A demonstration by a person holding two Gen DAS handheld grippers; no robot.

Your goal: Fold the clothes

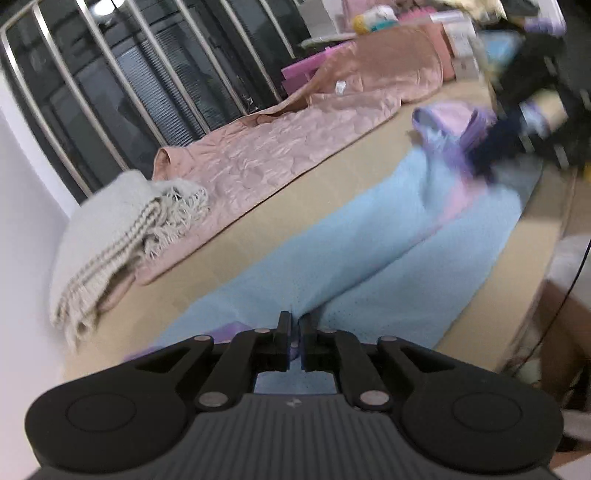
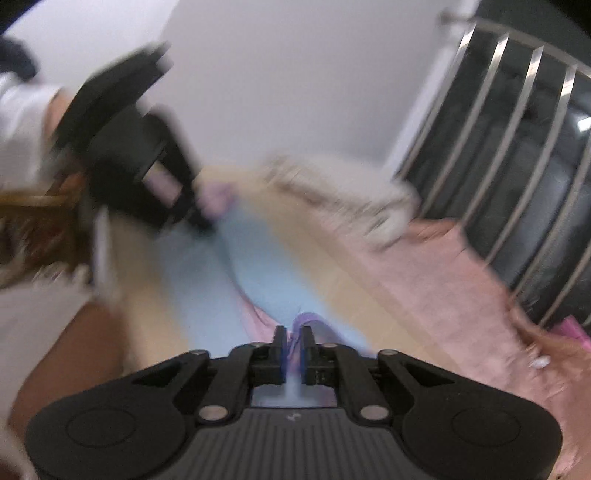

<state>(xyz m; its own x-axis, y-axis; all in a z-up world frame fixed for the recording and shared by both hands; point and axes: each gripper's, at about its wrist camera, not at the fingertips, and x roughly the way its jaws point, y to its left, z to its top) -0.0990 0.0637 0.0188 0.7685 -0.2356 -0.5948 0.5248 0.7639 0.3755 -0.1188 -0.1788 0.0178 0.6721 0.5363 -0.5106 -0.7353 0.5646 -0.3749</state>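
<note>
A light blue garment (image 1: 373, 243) with purple trim lies stretched along the tan bed surface (image 1: 295, 199). My left gripper (image 1: 294, 325) is shut on one end of it, with blue cloth between the pads. My right gripper (image 2: 293, 338) is shut on the other end, on the purple trim (image 2: 308, 319). The right gripper also shows blurred in the left wrist view (image 1: 491, 147), and the left gripper blurred in the right wrist view (image 2: 201, 218). The garment (image 2: 255, 273) sags between them.
A pink quilted blanket (image 1: 280, 147) lies along the far side of the bed by a barred window (image 1: 110, 92). A grey fringed throw (image 1: 122, 236) sits at its end near the wall. Boxes and clutter (image 1: 458, 33) stand at the back.
</note>
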